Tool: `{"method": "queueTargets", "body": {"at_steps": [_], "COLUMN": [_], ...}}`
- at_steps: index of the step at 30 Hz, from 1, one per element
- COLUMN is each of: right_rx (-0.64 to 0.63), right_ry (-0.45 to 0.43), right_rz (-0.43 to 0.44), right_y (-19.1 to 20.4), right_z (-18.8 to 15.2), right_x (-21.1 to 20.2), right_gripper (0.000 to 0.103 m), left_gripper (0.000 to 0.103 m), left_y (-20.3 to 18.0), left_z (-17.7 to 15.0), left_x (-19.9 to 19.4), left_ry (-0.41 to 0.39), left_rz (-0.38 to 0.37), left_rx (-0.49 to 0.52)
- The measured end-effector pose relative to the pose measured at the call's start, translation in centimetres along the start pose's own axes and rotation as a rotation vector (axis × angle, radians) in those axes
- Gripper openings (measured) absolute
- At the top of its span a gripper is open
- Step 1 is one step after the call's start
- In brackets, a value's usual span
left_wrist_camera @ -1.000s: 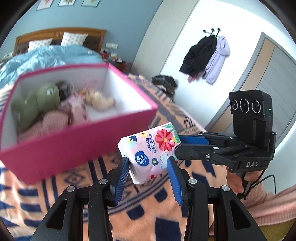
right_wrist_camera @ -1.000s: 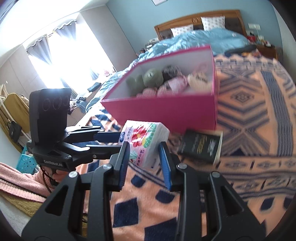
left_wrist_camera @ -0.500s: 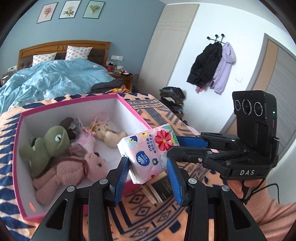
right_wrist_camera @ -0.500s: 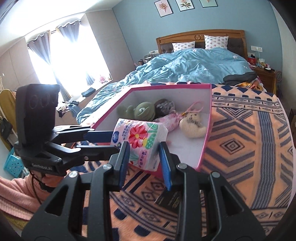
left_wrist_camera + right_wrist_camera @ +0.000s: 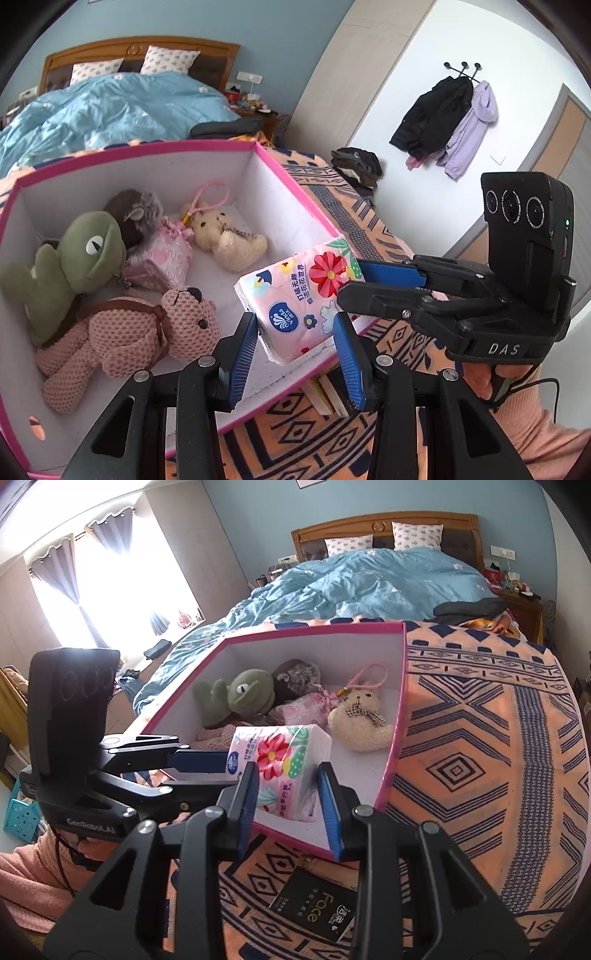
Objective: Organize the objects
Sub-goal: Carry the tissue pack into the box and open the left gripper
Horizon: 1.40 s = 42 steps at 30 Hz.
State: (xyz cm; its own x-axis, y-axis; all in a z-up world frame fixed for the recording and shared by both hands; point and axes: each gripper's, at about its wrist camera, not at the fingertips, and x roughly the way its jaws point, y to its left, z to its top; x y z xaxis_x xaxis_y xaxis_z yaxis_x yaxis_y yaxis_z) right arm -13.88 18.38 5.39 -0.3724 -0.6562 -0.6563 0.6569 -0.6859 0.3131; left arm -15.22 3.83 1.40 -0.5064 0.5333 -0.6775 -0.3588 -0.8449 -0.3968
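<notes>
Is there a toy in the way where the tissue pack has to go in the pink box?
No. The tissue pack hangs over the pink box's near corner, where the white floor is bare. The cream teddy bear sits farther back, and the pink knitted bear lies off to the side.

My bedroom around me, blue wall (image 5: 424, 496) at the far end, wooden headboard (image 5: 384, 520) with two patterned pillows (image 5: 417, 535), rumpled blue duvet (image 5: 369, 587), orange-and-navy blanket (image 5: 480, 738) near me, bright curtained window (image 5: 110, 579) left, coats (image 5: 443, 114) hanging on the white right wall.
</notes>
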Motion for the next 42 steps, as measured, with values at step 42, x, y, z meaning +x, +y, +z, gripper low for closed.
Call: {"method": "queueTargets", "body": {"at_steps": [42], "right_rx": [0.084], "right_ry": [-0.107], "right_rz": [-0.027], "right_y": [-2.0], "right_z": [-4.0], "right_x": [-4.2], "right_gripper": [0.042], "left_gripper": [0.054], "left_y": [-0.9], "left_z": [-3.3], "left_x": [-4.5], "left_ry": [-0.152], "left_rz": [0.056], "left_rx": [0.085]}}
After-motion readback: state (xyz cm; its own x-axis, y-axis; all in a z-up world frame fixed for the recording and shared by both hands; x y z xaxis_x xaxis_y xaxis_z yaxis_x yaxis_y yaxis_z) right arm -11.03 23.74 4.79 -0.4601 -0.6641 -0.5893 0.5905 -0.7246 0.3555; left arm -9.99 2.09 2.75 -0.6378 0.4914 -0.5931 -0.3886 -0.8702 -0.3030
